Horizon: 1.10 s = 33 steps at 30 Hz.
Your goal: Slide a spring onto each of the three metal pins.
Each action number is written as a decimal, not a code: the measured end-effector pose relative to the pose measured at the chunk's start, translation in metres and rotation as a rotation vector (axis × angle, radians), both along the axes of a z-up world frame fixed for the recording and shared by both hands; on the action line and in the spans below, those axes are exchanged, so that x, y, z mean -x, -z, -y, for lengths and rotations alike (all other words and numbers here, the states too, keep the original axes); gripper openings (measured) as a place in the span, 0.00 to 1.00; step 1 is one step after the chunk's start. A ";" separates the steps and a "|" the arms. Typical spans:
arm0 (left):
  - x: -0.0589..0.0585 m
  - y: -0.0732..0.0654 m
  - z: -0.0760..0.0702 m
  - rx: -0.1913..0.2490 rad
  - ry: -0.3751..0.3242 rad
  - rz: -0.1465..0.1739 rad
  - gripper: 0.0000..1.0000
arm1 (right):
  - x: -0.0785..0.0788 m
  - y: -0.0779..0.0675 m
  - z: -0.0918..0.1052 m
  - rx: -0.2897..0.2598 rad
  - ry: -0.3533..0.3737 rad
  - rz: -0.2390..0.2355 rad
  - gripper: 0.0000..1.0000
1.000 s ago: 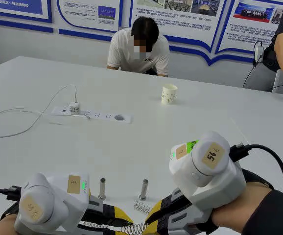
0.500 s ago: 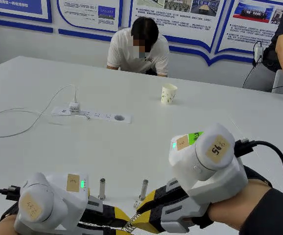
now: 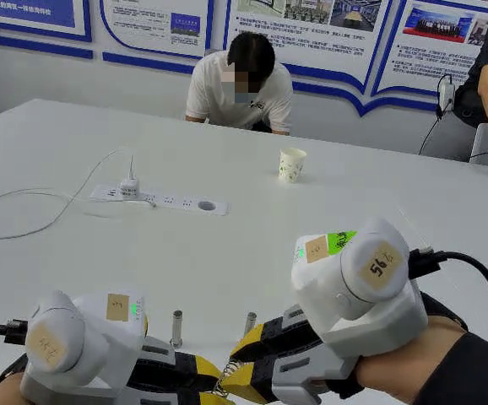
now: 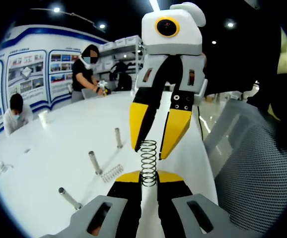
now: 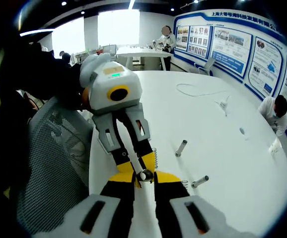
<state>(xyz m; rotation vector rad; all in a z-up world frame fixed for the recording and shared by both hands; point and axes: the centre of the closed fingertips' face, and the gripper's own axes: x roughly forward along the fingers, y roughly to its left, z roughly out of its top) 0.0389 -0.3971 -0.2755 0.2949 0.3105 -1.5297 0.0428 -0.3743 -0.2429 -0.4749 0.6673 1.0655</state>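
Closing in, the right gripper (image 5: pixel 144 176) now brackets the free end of the spring (image 4: pixel 148 158), clamped or not I cannot tell, while the left gripper (image 4: pixel 148 179) pinches its base near the pins (image 4: pixel 95 162); releasing early could ping it away

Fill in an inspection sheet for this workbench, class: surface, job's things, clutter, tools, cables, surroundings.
Surface: white table, plain.
Job's things: three metal pins, upright; held spring between the tools; loose spring lying beside the middle pin.
Clutter: paper cup.
Tools: left tool shut on the held spring; right tool fingers flank its other end, grip unclear.
Cables: power strip with white cable; black cable on the right tool.
Surroundings: seated person across the table; posters on the wall.
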 end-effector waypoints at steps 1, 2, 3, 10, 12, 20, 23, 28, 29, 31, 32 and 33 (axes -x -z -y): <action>0.000 -0.001 0.000 0.006 0.000 -0.002 0.10 | 0.000 0.000 0.001 -0.003 0.004 -0.001 0.16; 0.000 -0.001 0.000 0.007 0.000 -0.001 0.10 | -0.001 0.000 0.001 -0.005 0.007 0.001 0.16; 0.000 -0.002 0.000 0.011 0.000 0.002 0.10 | -0.001 0.000 0.001 -0.009 0.011 -0.003 0.15; 0.000 -0.004 0.001 0.030 -0.011 -0.009 0.10 | -0.002 -0.003 0.000 -0.038 0.022 -0.002 0.13; 0.000 -0.005 0.001 0.034 -0.013 -0.011 0.10 | -0.003 -0.004 -0.002 -0.048 0.023 -0.001 0.12; -0.002 -0.006 0.002 0.036 -0.015 0.000 0.11 | -0.003 -0.007 -0.007 -0.054 0.014 0.010 0.12; -0.003 -0.006 0.002 0.031 -0.023 0.005 0.12 | -0.004 -0.007 -0.006 -0.052 0.018 0.011 0.12; -0.007 -0.005 -0.001 0.024 -0.034 0.009 0.21 | -0.006 -0.008 -0.001 -0.052 0.033 0.014 0.12; -0.007 -0.006 -0.001 0.027 -0.037 0.007 0.22 | -0.007 -0.008 0.000 -0.052 0.035 0.014 0.12; -0.009 -0.007 -0.003 0.027 -0.044 0.007 0.24 | -0.008 -0.009 0.003 -0.054 0.043 0.015 0.12; -0.010 -0.008 -0.004 0.027 -0.046 0.006 0.25 | -0.008 -0.009 0.004 -0.052 0.046 0.015 0.12; -0.010 -0.008 -0.005 0.027 -0.048 0.006 0.26 | -0.009 -0.010 0.006 -0.052 0.050 0.016 0.12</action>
